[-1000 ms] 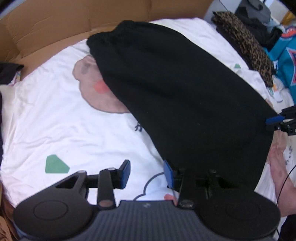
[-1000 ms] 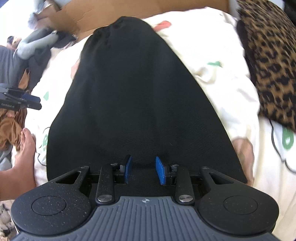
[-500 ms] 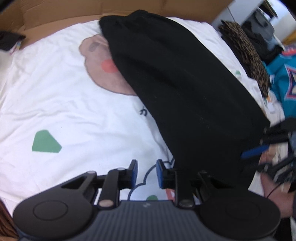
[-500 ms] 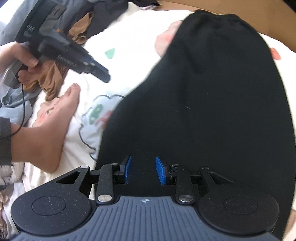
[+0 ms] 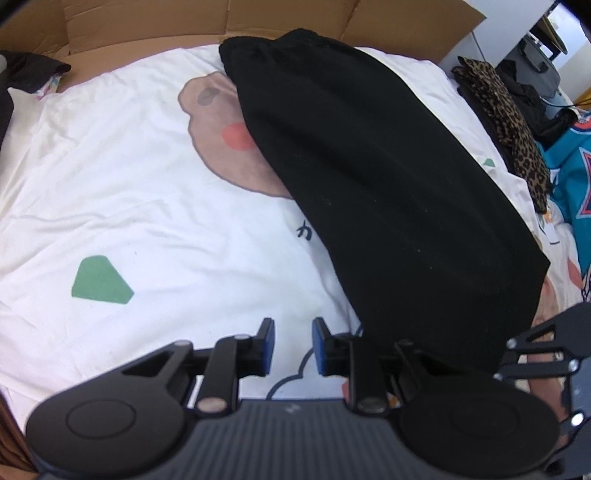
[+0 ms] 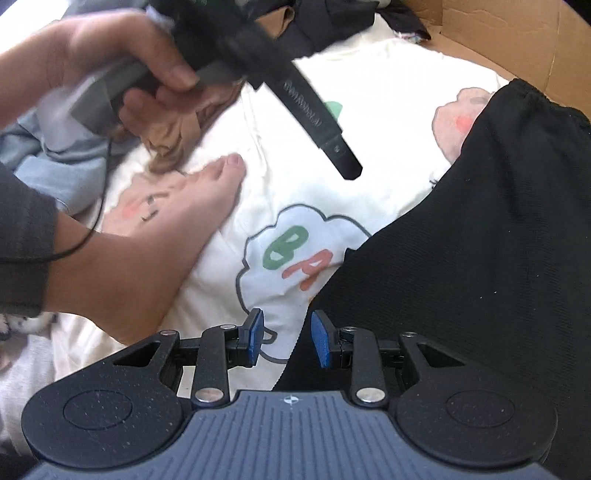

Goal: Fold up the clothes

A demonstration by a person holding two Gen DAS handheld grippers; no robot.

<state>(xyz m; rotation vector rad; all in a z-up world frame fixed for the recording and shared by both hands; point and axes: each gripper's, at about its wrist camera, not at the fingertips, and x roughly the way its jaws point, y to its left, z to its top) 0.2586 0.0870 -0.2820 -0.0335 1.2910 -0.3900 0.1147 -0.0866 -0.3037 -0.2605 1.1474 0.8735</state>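
A black garment [image 5: 388, 177] lies flat on the white printed sheet [image 5: 110, 192], its gathered waistband at the far end by the cardboard. My left gripper [image 5: 293, 345] is open and holds nothing. It hovers over the sheet just left of the garment's near hem. In the right wrist view the garment [image 6: 480, 240] fills the right side. My right gripper [image 6: 288, 338] is open at the near left corner, the cloth's edge running under the gap. The left gripper [image 6: 314, 110] shows above, held by a hand [image 6: 110, 48].
A bare foot [image 6: 207, 206] rests on the sheet to the left of my right gripper. Cardboard [image 5: 288, 18] lines the far side. A leopard-print cloth [image 5: 513, 122] and a teal garment [image 5: 576, 177] lie on the right, and crumpled clothes [image 6: 66, 162] on the left.
My left gripper's jaws have narrowed and it has shifted left off the hem. My right gripper has swung from the middle of the hem to the near left corner.
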